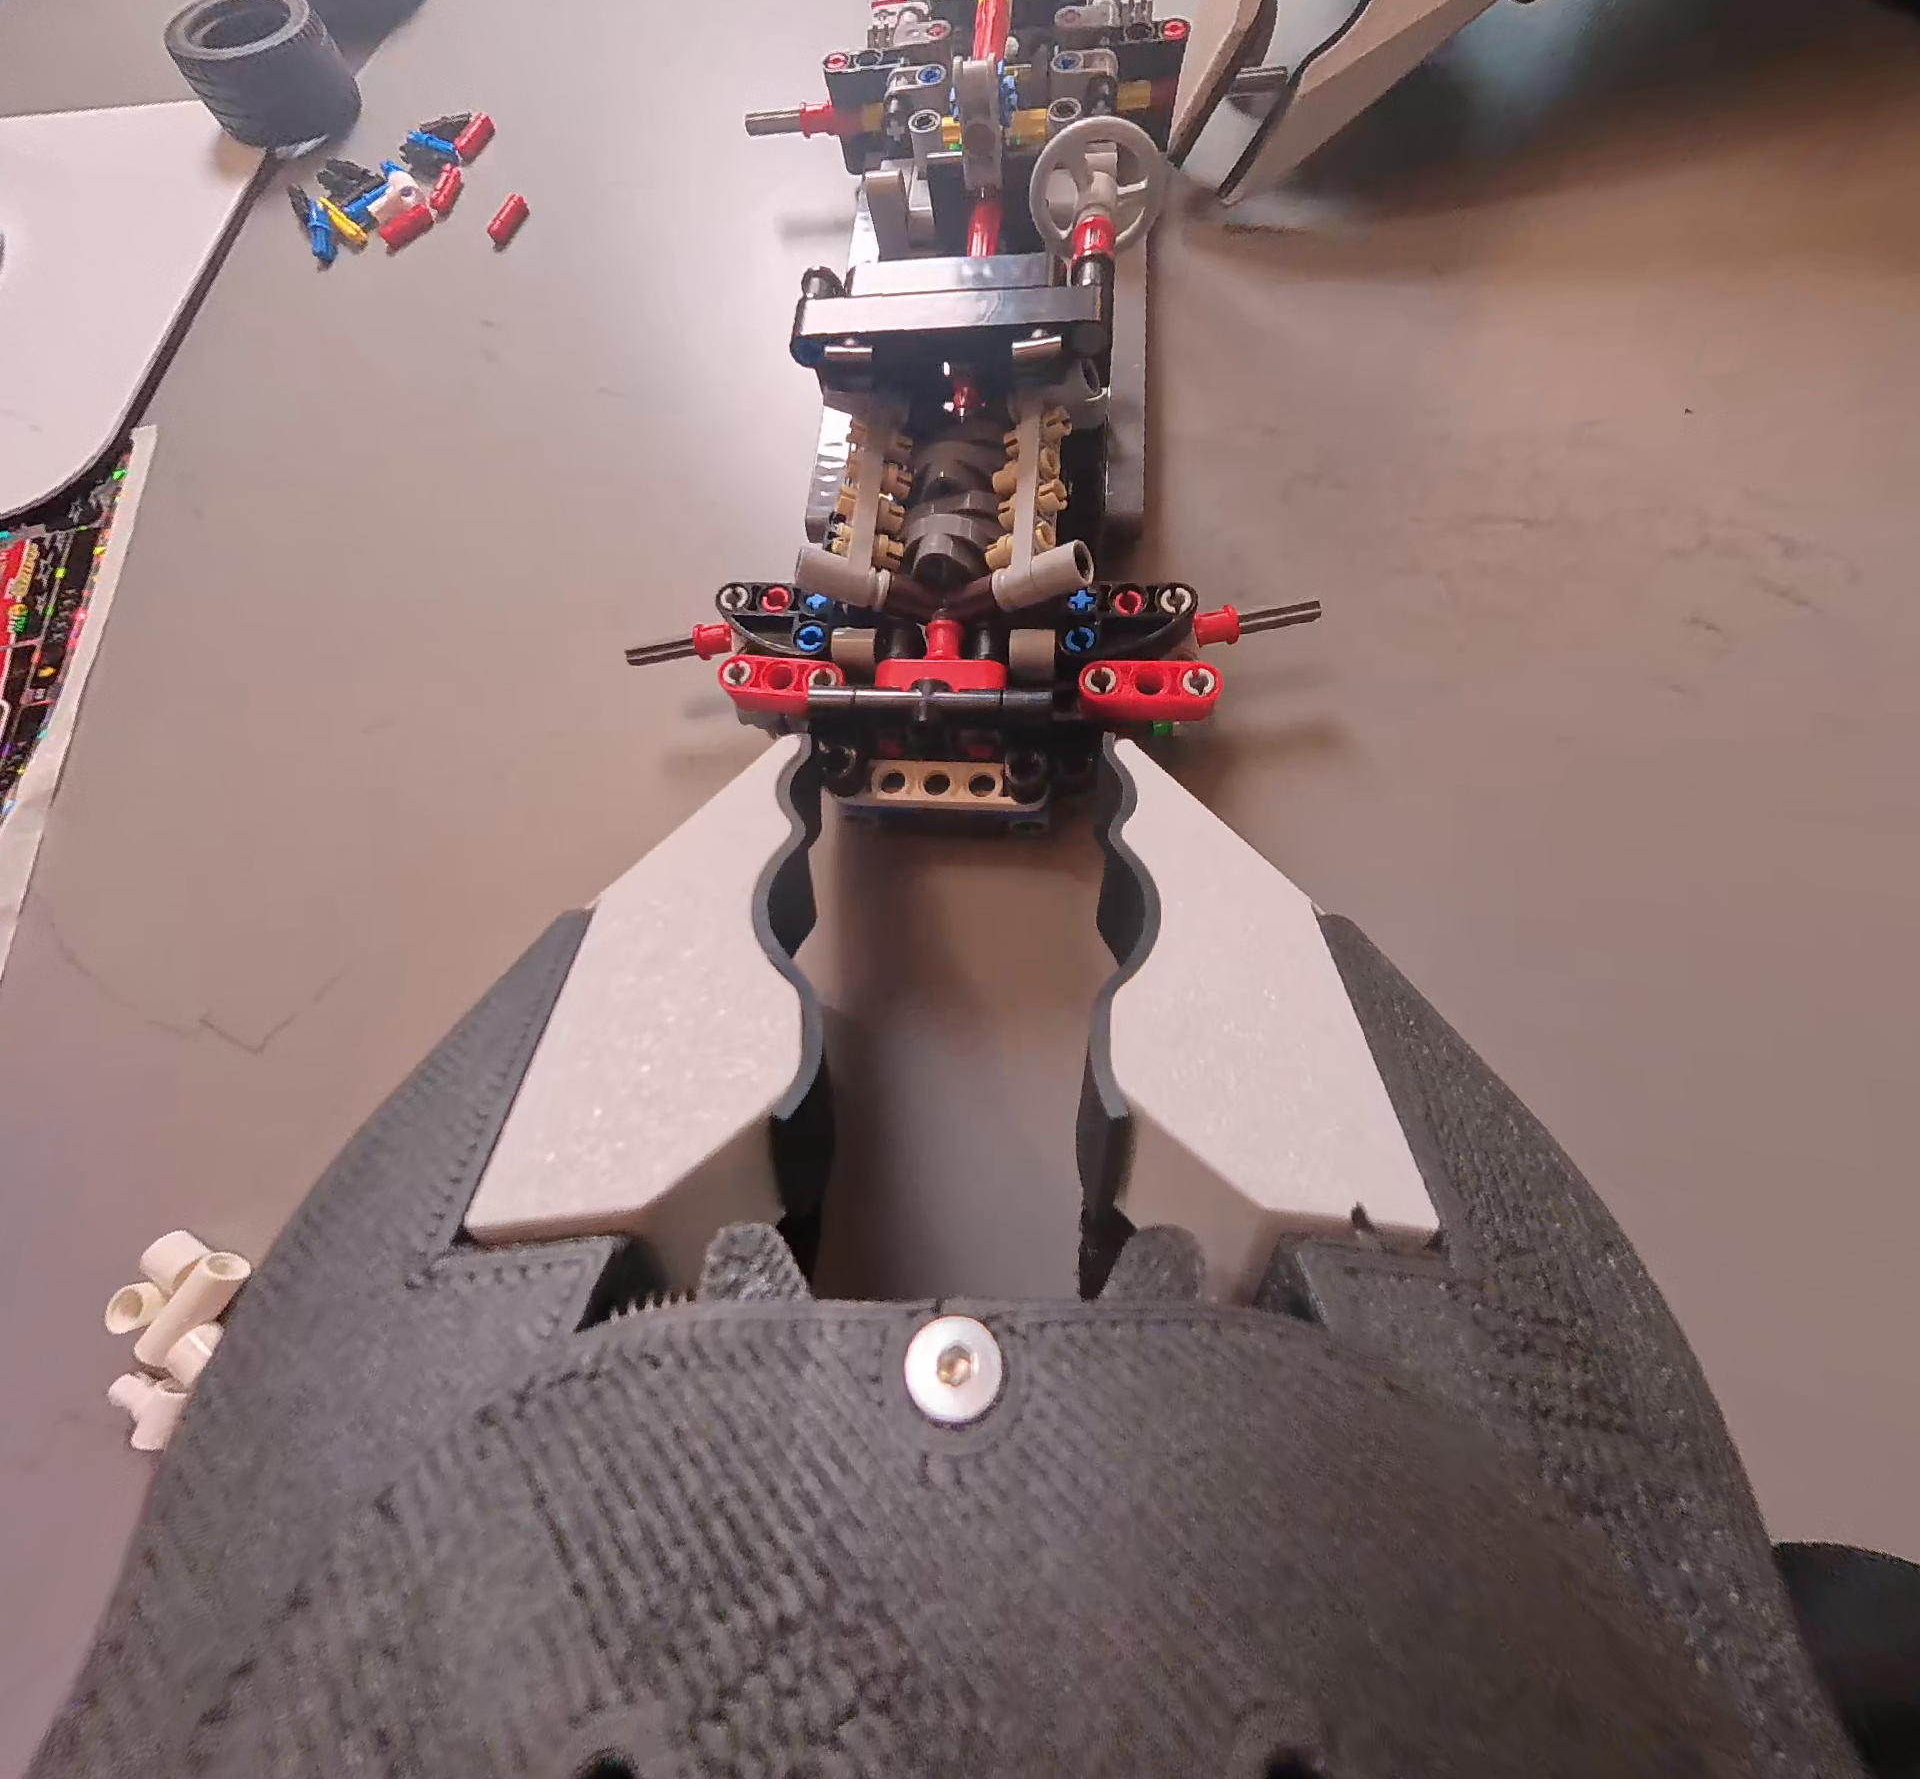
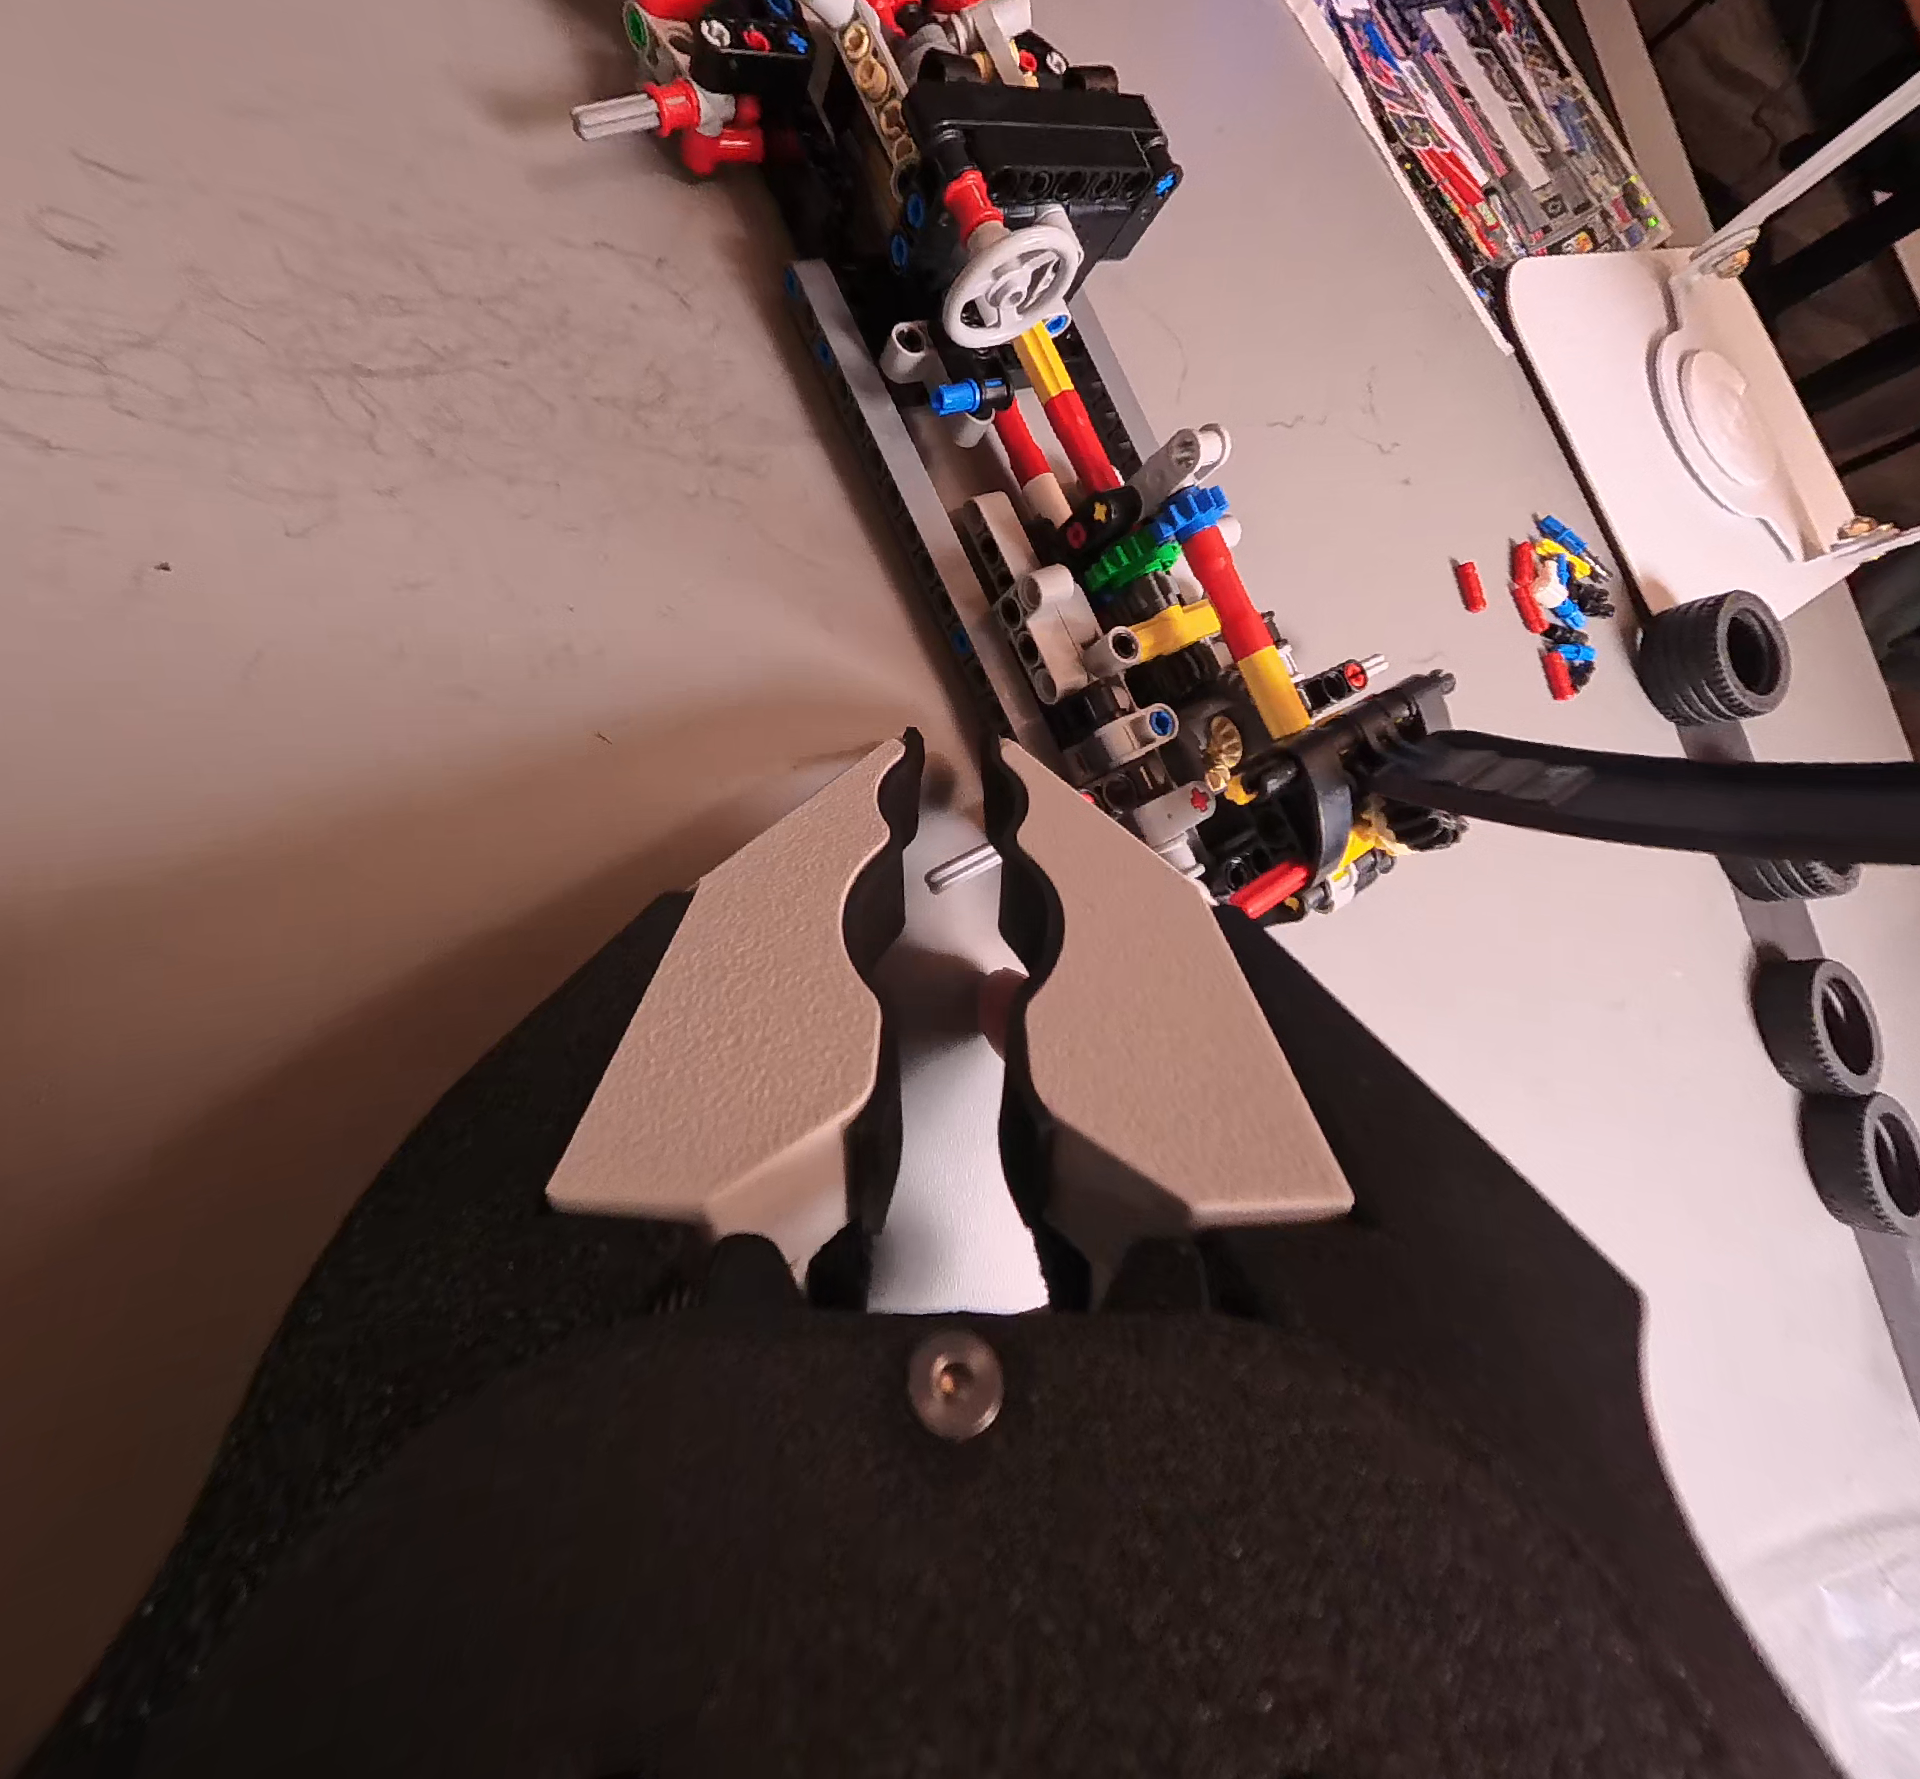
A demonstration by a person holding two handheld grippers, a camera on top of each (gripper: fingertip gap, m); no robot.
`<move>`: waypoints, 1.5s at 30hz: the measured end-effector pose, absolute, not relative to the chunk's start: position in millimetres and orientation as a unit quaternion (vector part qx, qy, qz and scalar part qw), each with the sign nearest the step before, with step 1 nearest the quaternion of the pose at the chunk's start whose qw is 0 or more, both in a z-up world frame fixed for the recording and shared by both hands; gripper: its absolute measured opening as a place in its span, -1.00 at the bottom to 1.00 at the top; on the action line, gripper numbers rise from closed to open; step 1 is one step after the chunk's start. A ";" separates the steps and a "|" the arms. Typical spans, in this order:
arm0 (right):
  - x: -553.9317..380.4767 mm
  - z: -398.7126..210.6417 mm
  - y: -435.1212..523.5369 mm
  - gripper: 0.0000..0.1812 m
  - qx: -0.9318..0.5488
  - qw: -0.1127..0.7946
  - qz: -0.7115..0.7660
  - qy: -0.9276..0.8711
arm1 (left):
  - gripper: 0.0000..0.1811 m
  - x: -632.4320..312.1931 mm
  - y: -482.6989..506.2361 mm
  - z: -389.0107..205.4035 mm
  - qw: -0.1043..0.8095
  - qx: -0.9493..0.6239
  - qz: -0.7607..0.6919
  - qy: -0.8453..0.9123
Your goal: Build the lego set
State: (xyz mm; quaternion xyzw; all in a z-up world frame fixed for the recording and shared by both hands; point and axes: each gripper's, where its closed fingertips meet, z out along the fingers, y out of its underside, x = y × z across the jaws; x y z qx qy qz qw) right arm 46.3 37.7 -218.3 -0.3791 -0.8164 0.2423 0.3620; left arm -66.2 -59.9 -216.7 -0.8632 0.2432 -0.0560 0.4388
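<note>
Left tool (image 1: 954,773) spread around the chassis (image 1: 961,482) tail; right tool (image 2: 956,773) narrowly parted, empty.
Risks shoving the chassis along the worktop (image 1: 1455,586) if closed off-centre.

A: We've got the left tool (image 1: 956,773) spread wide around the rear end of the chassis (image 1: 961,524), which lies lengthwise on the tabletop (image 1: 1507,586).

B: Contact?

A: We can't tell. Right tool (image 1: 1236,160) sits beside the steering wheel (image 1: 1096,176).

Left wrist cam sits close, looking lengthwise down the lego chassis (image 1: 961,441) at frame centre; right wrist cam looks obliquely from its far end, chassis (image 2: 1039,441) shared, upper centre.
</note>
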 end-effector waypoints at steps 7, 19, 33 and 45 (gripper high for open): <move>46.1 -218.2 38.3 -0.89 -0.380 0.364 0.245 -0.814 | -0.43 -65.3 -62.3 -216.5 0.437 -0.864 -0.056 0.244; 45.8 -217.0 34.7 -0.89 -0.378 0.362 0.257 -0.812 | -0.44 -65.5 -63.5 -216.5 0.438 -0.863 -0.063 0.244; 45.6 -210.6 29.7 -0.89 -0.374 0.365 0.277 -0.807 | -0.44 -65.5 -64.3 -216.5 0.439 -0.862 -0.070 0.244; 45.4 -216.7 36.6 -0.90 -0.379 0.366 0.258 -0.810 | -0.44 -66.8 -66.2 -216.8 0.434 -0.864 -0.067 0.247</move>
